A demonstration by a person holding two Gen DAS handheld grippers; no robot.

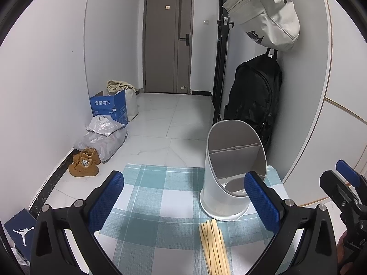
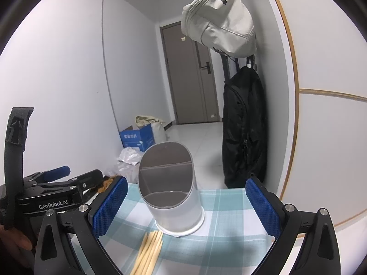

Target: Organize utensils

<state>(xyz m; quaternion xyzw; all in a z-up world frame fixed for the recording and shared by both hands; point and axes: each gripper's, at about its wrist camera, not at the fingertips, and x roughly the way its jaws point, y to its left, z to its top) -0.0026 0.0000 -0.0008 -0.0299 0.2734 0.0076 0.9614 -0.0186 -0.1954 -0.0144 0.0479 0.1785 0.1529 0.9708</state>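
Note:
A white utensil holder [image 1: 226, 190] [image 2: 174, 208] with a slanted mouth and an inner divider stands upright on the teal checked cloth [image 1: 149, 197] [image 2: 229, 208]. A bundle of pale wooden chopsticks [image 1: 214, 247] [image 2: 149, 254] lies on the cloth just in front of the holder. My left gripper [image 1: 183, 204] is open above the cloth, with the chopsticks and holder toward its right finger. My right gripper [image 2: 187, 208] is open too, framing the holder, nothing between its pads. Each gripper shows at the other view's edge.
Beyond the table lies a tiled hallway floor with a blue box [image 1: 110, 108], plastic bags [image 1: 103, 135] and brown shoes [image 1: 83, 166] at the left wall. A black backpack [image 1: 254, 98] [image 2: 244, 126] and a beige bag [image 1: 263, 13] hang on the right wall close to the holder.

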